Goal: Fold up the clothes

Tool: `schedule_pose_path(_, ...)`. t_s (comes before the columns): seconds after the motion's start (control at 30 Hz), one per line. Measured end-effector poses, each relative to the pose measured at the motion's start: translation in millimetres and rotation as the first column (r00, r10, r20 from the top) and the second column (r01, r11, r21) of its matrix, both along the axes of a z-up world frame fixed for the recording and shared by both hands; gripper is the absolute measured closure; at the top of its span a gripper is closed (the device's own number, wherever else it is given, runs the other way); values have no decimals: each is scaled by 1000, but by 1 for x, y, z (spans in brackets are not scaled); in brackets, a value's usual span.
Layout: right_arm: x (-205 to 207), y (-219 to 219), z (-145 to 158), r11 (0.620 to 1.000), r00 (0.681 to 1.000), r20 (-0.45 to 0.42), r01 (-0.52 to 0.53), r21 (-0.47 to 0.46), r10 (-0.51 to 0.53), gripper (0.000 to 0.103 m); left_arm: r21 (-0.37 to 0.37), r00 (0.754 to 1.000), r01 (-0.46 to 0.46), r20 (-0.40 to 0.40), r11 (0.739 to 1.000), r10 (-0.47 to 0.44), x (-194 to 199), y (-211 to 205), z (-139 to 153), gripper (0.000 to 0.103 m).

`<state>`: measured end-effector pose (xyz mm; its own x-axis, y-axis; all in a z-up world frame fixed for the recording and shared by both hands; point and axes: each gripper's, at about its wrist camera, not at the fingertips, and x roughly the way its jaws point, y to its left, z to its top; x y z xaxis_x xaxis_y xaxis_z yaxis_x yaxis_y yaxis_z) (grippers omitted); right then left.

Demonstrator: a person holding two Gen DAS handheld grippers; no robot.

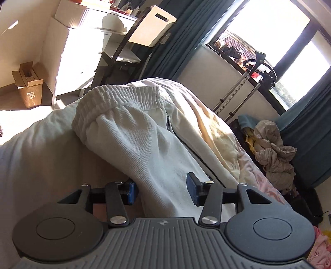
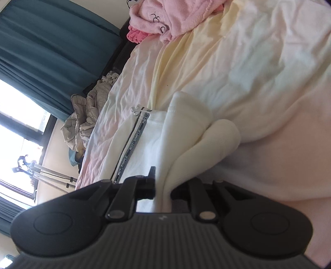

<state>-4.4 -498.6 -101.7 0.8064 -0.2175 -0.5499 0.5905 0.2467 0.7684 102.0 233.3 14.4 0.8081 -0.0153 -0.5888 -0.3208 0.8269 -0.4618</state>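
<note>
**White sweatpants caught between both pairs of tongs on the bed**

The white ribbed-cotton sweatpants (image 1: 132,132) are lying draped across the pale cream-and-pink bedsheet (image 1: 211,115), elastic waistband bunched at the far end, and the fabric is running straight down into the left gripper (image 1: 163,191). Its blue-padded fingers (image 1: 191,189) are standing spread wide, one on each side of the cloth; the left pad is half tucked behind the fabric, and the jaws are sitting apart rather than pinching.

Over on the right wrist view, the same sweatpants (image 2: 149,140) are showing their black side tape with white lettering, and a thick fold of the cream cloth is dropping right between the fingers of the right gripper (image 2: 163,186). The jaws are sitting close on either side of that fold, squeezing it.

A crumpled pink fleece garment (image 2: 163,18) is lying at the far end of the sheet, well apart from the pants. A rumpled beige quilt (image 1: 273,149) is heaped beside the bed, near the teal curtain (image 1: 306,140).
</note>
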Motion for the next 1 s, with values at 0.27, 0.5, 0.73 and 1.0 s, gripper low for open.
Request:
schedule_pose_path(0.27,4,-3,-12,999,999,-7,-38,19,38,70,283,993,112,10,952,-120,-17,-72,16,34)
schedule_pose_path(0.5,16,-6,-22,998,998,2,-68,5,68,66,430,963,257,-36,866,-268,-21,-145,2,33)
schedule_pose_path(0.73,30,-11,-25,997,999,9,-50,-66,50,66,519,926,340,-39,784,-375,-38,-192,-6,33)
schedule_pose_path(1.0,39,-15,-28,996,1000,-23,9,-93,-11,71,554,891,381,-6,740,-453,-56,-218,-2,33)
